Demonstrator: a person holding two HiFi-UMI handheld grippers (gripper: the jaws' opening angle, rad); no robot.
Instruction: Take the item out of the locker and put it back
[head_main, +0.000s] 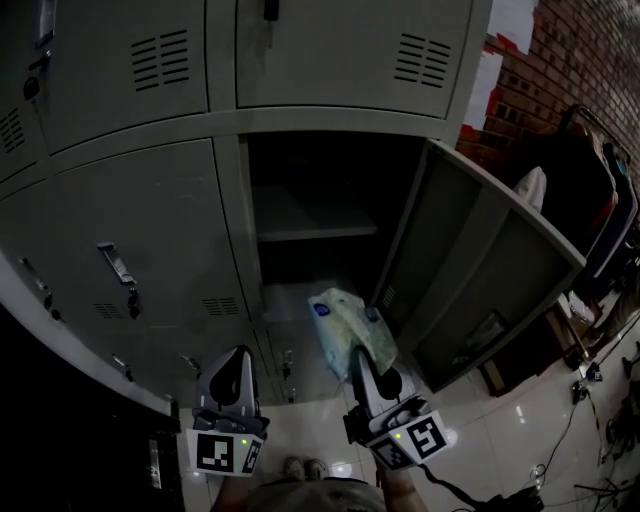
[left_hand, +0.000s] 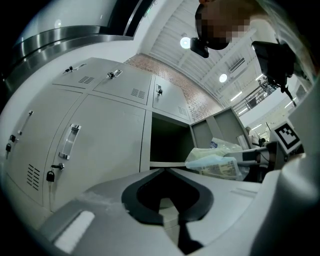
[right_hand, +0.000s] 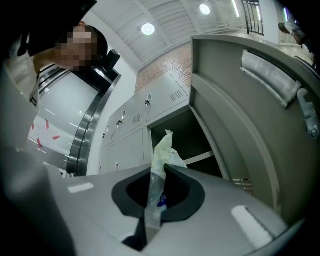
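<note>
The open locker is dark inside and has one shelf. Its grey door swings out to the right. A pale green and white plastic packet with a blue patch hangs in front of the locker's lower part, outside the opening. My right gripper is shut on its near edge. In the right gripper view the packet stands up from the closed jaws of the right gripper, in front of the locker opening. To the left, my left gripper is shut and empty. In its own view the packet shows at right.
Closed grey lockers with handles and padlocks fill the left and top. A brick wall and dark bags stand at right. Cables lie on the glossy floor. The person's shoes show at the bottom.
</note>
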